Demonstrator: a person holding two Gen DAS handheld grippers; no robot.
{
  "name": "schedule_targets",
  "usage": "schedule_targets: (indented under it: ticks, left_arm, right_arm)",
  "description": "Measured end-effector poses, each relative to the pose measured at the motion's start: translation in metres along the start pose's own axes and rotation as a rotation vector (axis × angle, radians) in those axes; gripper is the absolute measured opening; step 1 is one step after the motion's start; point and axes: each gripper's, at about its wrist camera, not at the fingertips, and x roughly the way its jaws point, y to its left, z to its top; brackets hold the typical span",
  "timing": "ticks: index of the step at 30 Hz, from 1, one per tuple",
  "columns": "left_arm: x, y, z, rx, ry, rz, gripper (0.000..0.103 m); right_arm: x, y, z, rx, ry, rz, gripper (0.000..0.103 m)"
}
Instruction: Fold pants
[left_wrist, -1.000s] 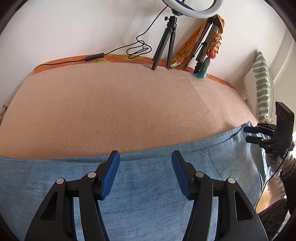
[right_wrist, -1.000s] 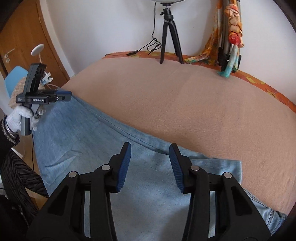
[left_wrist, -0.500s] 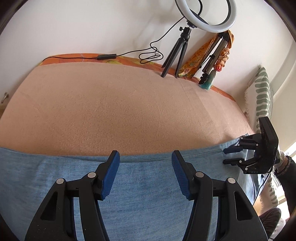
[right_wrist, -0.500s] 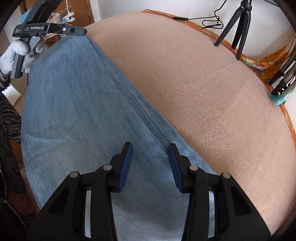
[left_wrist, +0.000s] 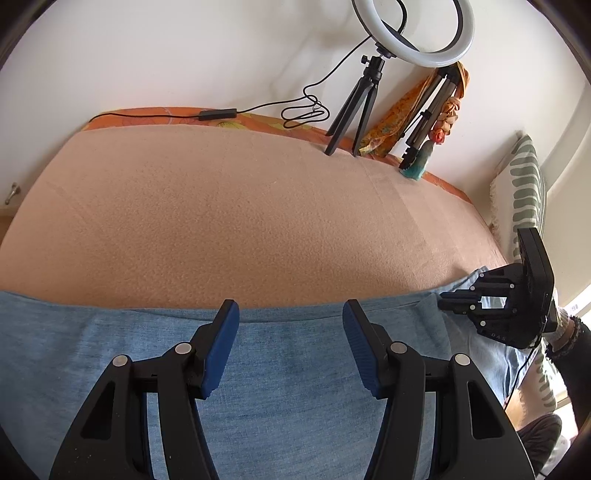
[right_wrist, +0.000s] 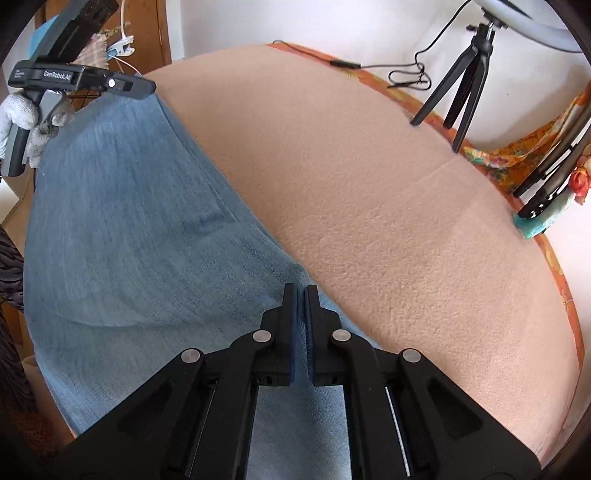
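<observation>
Right claw (right_wrist: 301, 295) newly clamped on pants (right_wrist: 129, 221) | left claw (left_wrist: 290, 321) apart | peach blanket (left_wrist: 240, 221)

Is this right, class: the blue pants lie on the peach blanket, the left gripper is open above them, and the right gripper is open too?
Not quite. The right gripper is not open: the right wrist view shows its fingers closed at the edge of the pants. The rest stands: the pants lie on the peach blanket, and the left gripper is open above them.

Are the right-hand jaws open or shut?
Shut: the right gripper has its blue pads nearly touching, at the edge of the jeans.
</observation>
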Motion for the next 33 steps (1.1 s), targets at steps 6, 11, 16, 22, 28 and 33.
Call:
schedule_targets:
  ticks: [6, 11, 16, 22, 28, 33]
  left_arm:
    - [-0.012, 0.01, -0.002, 0.021, -0.022, 0.045, 0.057]
    - [-0.024, 0.039, -0.01, -0.023, -0.033, 0.107, 0.057]
    - [-0.034, 0.077, -0.025, -0.128, -0.033, 0.147, 0.057]
    - [-0.04, 0.118, -0.042, -0.209, -0.03, 0.242, 0.057]
    - [-0.065, 0.141, -0.05, -0.231, -0.063, 0.332, 0.057]
    - [-0.121, 0.151, -0.063, -0.236, -0.156, 0.334, 0.057]
  right_arm:
    - [-0.088, -0.061, -0.037, 0.306, -0.258, 0.112, 0.028]
    - [-0.108, -0.124, -0.108, 0.542, -0.263, 0.068, 0.051]
    - [-0.07, -0.155, -0.142, 0.659, -0.179, 0.077, 0.054]
    - [-0.08, -0.138, -0.134, 0.599, -0.21, -0.064, 0.006]
    - [-0.066, -0.137, -0.125, 0.584, -0.116, -0.187, 0.008]
    - [-0.088, -0.123, -0.117, 0.614, -0.151, -0.208, 0.036]
